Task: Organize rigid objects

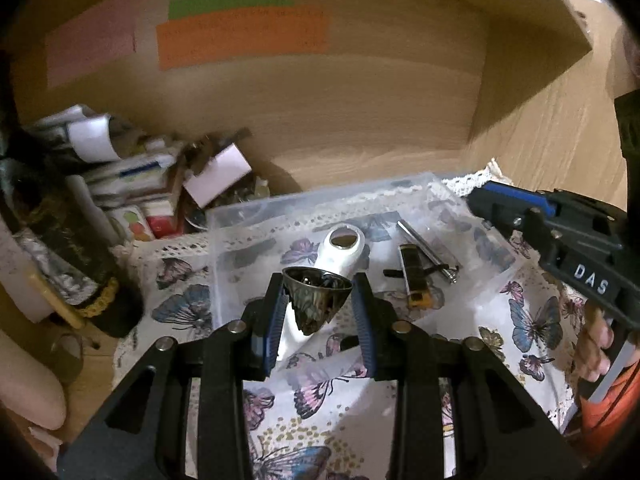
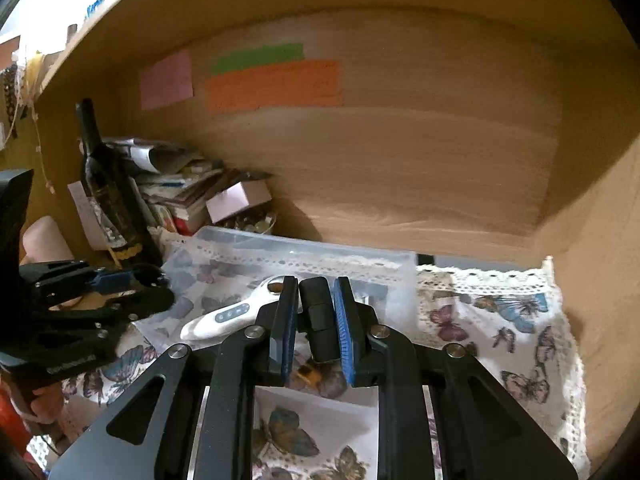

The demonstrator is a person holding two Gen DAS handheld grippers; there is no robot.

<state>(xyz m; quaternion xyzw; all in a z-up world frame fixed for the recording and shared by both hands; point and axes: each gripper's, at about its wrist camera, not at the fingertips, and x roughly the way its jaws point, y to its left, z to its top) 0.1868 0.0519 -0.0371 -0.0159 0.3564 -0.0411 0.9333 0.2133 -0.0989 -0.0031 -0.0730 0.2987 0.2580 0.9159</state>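
While the dark metal cone is being gripped by the left tongs above the clear bin, it could be dropped if squeezed unevenly; a black block is being clamped by the right tongs.

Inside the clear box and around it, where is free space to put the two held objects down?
Free: the clear box floor left of the white device, and the butterfly cloth right of the box. Crowded: the box's right half with the lighter and metal rod; the back-left corner by the bottle.
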